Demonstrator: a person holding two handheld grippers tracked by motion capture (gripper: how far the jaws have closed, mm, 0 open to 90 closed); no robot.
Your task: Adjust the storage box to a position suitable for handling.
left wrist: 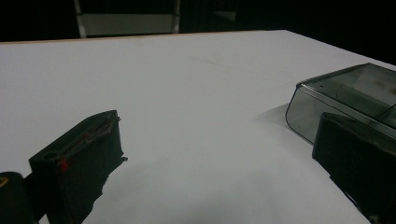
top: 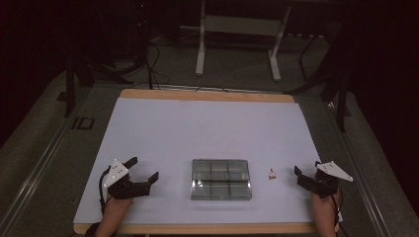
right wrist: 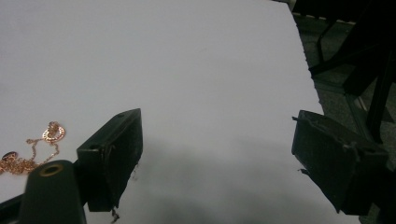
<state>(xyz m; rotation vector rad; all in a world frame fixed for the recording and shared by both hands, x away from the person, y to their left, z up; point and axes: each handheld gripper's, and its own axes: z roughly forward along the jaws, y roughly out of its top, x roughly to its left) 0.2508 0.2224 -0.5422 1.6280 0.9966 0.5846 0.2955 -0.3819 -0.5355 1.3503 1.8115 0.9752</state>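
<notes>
- My left gripper (top: 143, 170) rests low near the counter's (top: 207, 123) near-left corner, its fingers (left wrist: 79, 163) spread wide with only bare counter between them.
- Just to its right sits the clear compartment box (top: 221, 178), lid shut as far as I can tell, near the front edge and roughly in the middle; in the left gripper view its rounded corner (left wrist: 303, 107) lies close beside my right-hand finger.
- Right of the box, a little apart from it, lies the thin gold chain (top: 272, 173) in a small loose heap (its round charm (right wrist: 52, 132) faces up).
- My right gripper (top: 307, 174) hovers just right of the chain, fingers (right wrist: 112, 154) wide apart and holding nothing.
- I judge the step in hand is picking up the chain: I should swing the right fingers leftward over the heap, come down flat and pinch where the links bunch, since a single strand would slip.
- Room: the far half of the counter is open for moving; the front edge is near both hands, and the right edge runs close beside my right gripper, so I would keep the sweep inward.
</notes>
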